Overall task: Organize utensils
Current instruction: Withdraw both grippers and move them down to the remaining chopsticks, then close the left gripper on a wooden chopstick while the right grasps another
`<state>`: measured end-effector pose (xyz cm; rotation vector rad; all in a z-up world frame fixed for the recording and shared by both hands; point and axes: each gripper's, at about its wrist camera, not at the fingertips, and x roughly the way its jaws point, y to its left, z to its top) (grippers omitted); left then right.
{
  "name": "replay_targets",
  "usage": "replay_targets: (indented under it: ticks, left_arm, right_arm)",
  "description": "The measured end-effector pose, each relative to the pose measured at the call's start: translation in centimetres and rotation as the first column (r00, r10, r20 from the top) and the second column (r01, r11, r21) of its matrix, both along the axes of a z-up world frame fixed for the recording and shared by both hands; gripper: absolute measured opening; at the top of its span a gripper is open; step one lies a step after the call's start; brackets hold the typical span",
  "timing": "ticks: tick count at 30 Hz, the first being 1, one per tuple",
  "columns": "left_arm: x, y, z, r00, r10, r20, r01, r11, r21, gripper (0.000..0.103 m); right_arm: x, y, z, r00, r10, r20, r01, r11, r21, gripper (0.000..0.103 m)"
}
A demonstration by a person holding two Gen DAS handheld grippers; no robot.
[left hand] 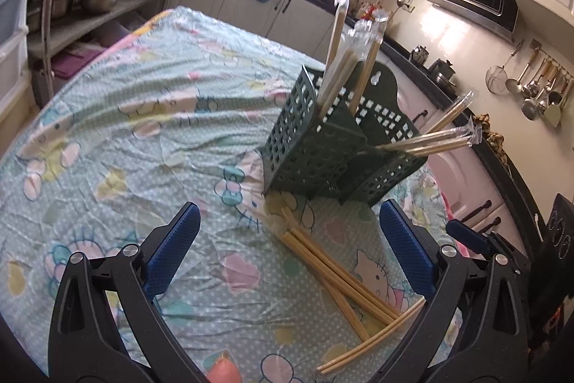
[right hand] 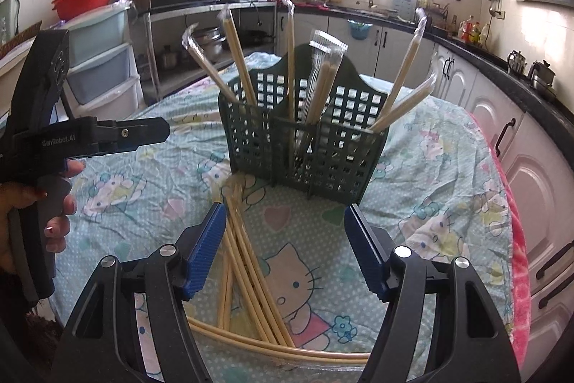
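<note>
Tablecloth (right hand: pixel 448 146) margin clear around basket (right hand: pixel 305 146)

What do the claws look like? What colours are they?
Each claw has black plastic arms with round silver bolts and two blue bumpy pads. The left claw and right claw look alike. The left one's black handle says GenRobot.AI in white. The hand holding it has painted nails.

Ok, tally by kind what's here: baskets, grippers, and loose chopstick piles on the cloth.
Dark green plastic lattice basket: 1
Blue-padded black grippers: 2, left gripper and right gripper
Loose pile of bamboo chopsticks: 1
Total: 4
</note>
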<state>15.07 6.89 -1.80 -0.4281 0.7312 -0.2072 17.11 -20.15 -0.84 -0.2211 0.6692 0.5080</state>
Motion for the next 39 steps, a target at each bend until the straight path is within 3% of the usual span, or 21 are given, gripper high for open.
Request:
replay_targets:
  ticks: [2, 11, 22, 36, 39]
  left_arm:
    - [0.2, -0.1, -0.6, 1.000, -0.010, -0.018, 0.009, 1.000, -0.014, 0.091]
    - [1.3, -0.7, -2.9, 0.994, -0.044, -0.101, 0.036, 0.996, -0.077, 0.067]
    - [3.8, -1.5, -6.2, 0.972, -0.071, -0.222, 0.031, 0.983, -0.179, 0.047]
    - [5.6, -1.6, -7.6, 0.960, -0.027, -0.279, -0.007, 0.993, -0.121, 0.020]
    - [5.7, -1.3, -7.6, 0.961, -0.034, -0.275, -0.001, 0.992, -0.126, 0.017]
  right_arm:
    - [0.2, 0.1, -0.4, 1.000, 0.004, -0.011, -0.004, 1.000, -0.006, 0.066]
    - [1.1, 0.6, -2.4, 0.998, 0.017, -0.057, -0.020, 0.999, -0.047, 0.066]
    - [2.1, 1.5, -4.8, 0.993, 0.034, -0.111, -0.045, 0.994, -0.096, 0.066]
    - [4.7, 4.8, -6.7, 0.978, 0.071, -0.196, -0.091, 0.991, -0.096, 0.066]
    - [5.2, 5.6, -7.1, 0.974, 0.078, -0.211, -0.101, 0.990, -0.100, 0.061]
